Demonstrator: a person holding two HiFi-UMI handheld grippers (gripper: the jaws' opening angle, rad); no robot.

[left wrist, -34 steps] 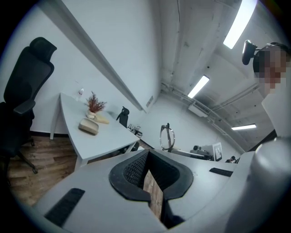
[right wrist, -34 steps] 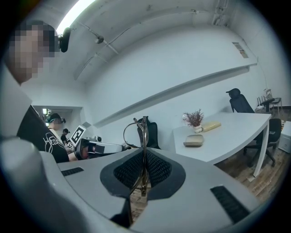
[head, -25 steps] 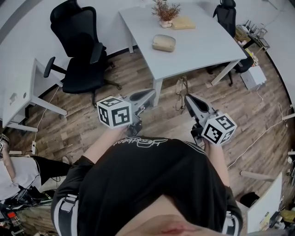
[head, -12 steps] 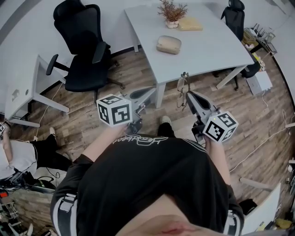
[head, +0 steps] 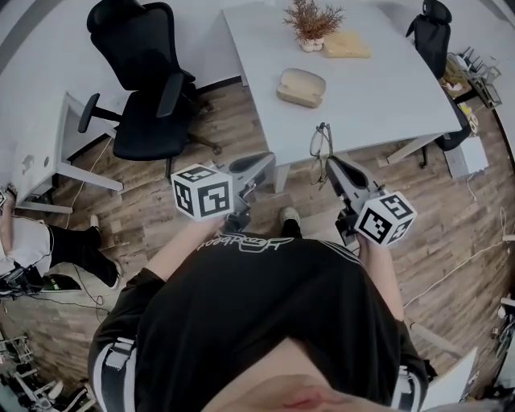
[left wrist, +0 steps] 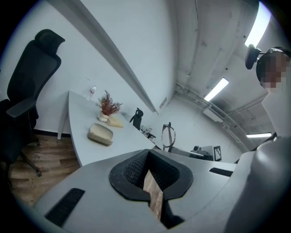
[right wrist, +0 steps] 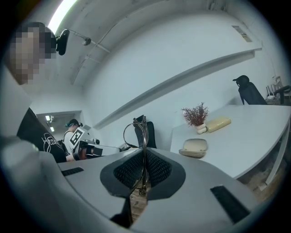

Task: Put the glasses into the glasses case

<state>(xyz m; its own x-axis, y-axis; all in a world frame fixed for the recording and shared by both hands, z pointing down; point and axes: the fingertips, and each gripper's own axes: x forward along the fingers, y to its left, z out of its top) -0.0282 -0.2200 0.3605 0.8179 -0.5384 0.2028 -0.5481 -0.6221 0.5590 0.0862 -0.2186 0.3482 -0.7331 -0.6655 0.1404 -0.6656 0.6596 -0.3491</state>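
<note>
White counter (head: 378, 88), rectangular top, white legs on the wood-plank floor (head: 161, 217). Three items on it. Beige glasses case (head: 301, 87), lid shut, sits alone, closest to the near edge. Further back is a small white pot of dried reddish twigs (head: 313, 24). A flat pale-yellow block (head: 347, 45) is just right of the pot; can't tell if they touch.

Left tool (head: 264, 159) closed, empty; right tool (head: 329, 162) clamped; both near-level.
</note>
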